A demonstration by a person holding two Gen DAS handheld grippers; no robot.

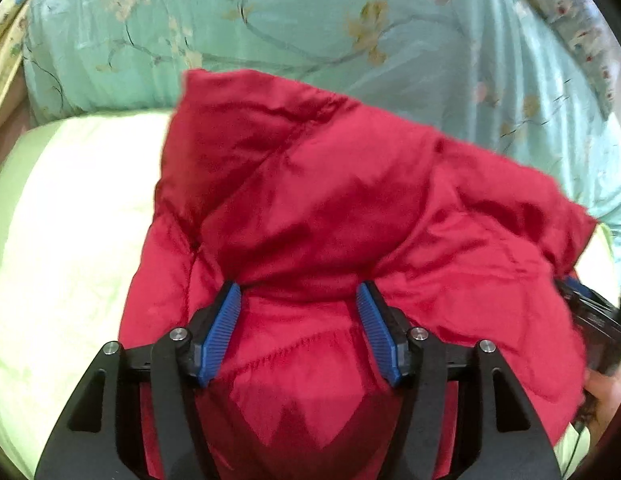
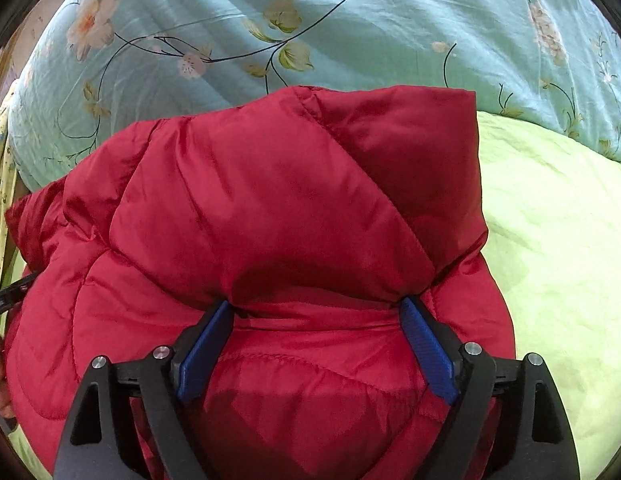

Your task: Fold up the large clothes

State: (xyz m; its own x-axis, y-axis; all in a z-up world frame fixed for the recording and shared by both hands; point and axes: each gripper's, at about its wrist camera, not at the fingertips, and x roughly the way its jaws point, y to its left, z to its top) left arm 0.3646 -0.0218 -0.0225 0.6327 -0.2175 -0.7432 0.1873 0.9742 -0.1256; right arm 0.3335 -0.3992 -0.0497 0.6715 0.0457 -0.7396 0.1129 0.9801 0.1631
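Over red jacket (image 1: 350, 208), left gripper (image 1: 298, 304) fingers half-spread pinching padding, right gripper (image 2: 318, 312) wide, straddling fold

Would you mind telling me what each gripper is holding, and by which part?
The left gripper pinches a puffy fold of the red quilted jacket. The right gripper straddles another fold; a hold cannot be told.

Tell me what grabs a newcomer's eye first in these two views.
A puffy red quilted jacket fills the middle of both views, bunched between each gripper's blue pads. It lies on a pale green sheet, with a teal floral quilt behind it.
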